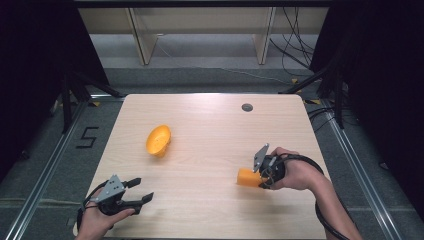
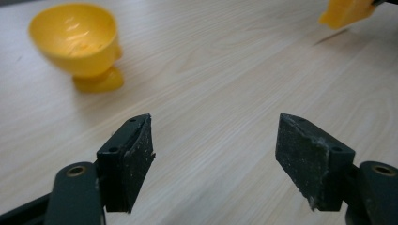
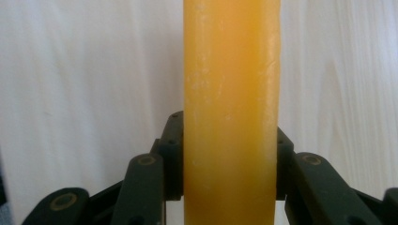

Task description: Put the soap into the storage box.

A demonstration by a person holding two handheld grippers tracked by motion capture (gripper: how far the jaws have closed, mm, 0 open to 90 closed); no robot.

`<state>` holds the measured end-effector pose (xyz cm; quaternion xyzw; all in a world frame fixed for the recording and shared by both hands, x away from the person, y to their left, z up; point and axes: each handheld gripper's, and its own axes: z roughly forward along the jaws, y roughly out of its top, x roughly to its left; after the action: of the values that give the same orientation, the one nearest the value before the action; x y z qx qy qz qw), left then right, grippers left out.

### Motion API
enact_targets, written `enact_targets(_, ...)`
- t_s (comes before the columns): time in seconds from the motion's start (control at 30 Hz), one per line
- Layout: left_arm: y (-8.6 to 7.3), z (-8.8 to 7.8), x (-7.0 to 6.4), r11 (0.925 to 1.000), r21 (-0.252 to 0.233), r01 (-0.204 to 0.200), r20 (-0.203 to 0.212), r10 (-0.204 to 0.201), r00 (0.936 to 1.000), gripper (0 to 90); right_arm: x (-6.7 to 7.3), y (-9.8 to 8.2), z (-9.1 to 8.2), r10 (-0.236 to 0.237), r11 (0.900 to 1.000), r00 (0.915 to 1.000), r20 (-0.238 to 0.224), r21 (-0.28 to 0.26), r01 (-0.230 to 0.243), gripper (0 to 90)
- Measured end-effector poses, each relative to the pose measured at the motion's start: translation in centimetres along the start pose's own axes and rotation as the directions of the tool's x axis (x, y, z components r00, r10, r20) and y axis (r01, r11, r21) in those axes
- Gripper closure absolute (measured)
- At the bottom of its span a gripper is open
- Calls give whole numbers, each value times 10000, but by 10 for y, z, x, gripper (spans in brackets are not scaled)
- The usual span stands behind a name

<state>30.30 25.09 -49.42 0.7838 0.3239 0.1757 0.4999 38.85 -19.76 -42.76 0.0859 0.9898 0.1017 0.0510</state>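
Tipped yellow cup (image 1: 158, 140); orange block (image 1: 248, 178) gripped.

- My left gripper (image 1: 134, 190) is dark grey to black, with a grey three-cornered plate on top that carries small dark screw heads.
- Its jaws end in blocky black pads (image 2: 133, 157), scuffed and flecked with pale grit along the edges.
- Each pad sits on a flat link arm with a brass-coloured rivet at the pivot.
- My right gripper (image 1: 256, 176) has the same dark build and the same grey plate.
- Its link arms also show round brass-ringed pivots.
- A thick black cable (image 1: 325, 220) trails from the right gripper along my forearm.
- My forearms are bare, no sleeves.
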Motion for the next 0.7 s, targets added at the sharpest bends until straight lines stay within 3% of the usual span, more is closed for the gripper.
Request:
enact_targets(0.03,5,2,-4,9999,27,-97,123,97,9999,265,3,4,0,-142,9999,9999,-6,-55,142,618)
enact_targets(0.07,10,6,-8,9996,-49,-286,535,288,9982,265,7,9,-2,-445,9990,9990,-64,-55,445,618)
enact_targets(0.1,15,10,-13,9992,-70,-383,692,387,9969,264,13,15,-3,-422,9991,9991,-57,-68,422,618)
enact_targets(0.17,24,18,-21,9960,-24,-893,1179,889,9890,264,18,26,-5,-1097,9935,9936,-268,-332,1088,618)
enact_targets(0.2,28,22,-25,9951,-78,-985,1372,986,9856,265,24,31,-8,-714,9972,9971,-261,-219,708,618)
enact_targets(0.23,33,29,-33,9933,-110,-1150,1668,1153,9792,267,24,35,-7,-1270,9913,9911,-395,-391,1254,618)
enact_targets(0.3,41,39,-42,9870,-154,-1600,2136,1596,9638,278,33,46,-10,-1087,9940,9926,-537,-216,1077,618)
enact_targets(0.33,45,44,-47,9840,-177,-1772,2366,1763,9555,282,35,51,-9,-1406,9896,9886,-538,-376,1386,618)
enact_targets(0.37,49,49,-52,9796,-192,-2003,2619,1982,9445,286,35,57,-8,-1892,9814,9795,-700,-476,1861,618)
enact_targets(0.43,55,58,-61,9718,-191,-2350,2941,2301,9276,288,39,67,-8,-2294,9727,9708,-697,-527,2261,618)
enact_targets(0.47,58,62,-66,9708,-194,-2390,3139,2329,9204,290,41,71,-9,-2189,9754,9730,-727,-431,2162,618)
enact_targets(0.5,61,67,-72,9692,-258,-2449,3391,2390,9099,291,45,74,-11,-1715,9852,9825,-731,-175,1707,618)
enact_targets(0.53,62,69,-74,9645,-230,-2630,3482,2543,9023,293,46,78,-12,-1770,9842,9816,-717,-130,1765,618)
enact_targets(0.57,64,73,-78,9650,-234,-2610,3597,2517,8985,295,46,80,-11,-1882,9821,9793,-748,-197,1872,618)
enact_targets(0.6,65,76,-81,9592,-264,-2816,3704,2710,8885,298,46,83,-11,-1968,9804,9777,-732,-226,1956,618)
enact_targets(0.63,66,79,-84,9575,-277,-2872,3652,2772,8887,303,47,86,-11,-1946,9809,9780,-747,-190,1937,618)
enact_targets(0.7,68,84,-86,9543,-242,-2977,3723,2850,8833,323,49,91,-10,-1970,9804,9773,-778,-98,1968,618)
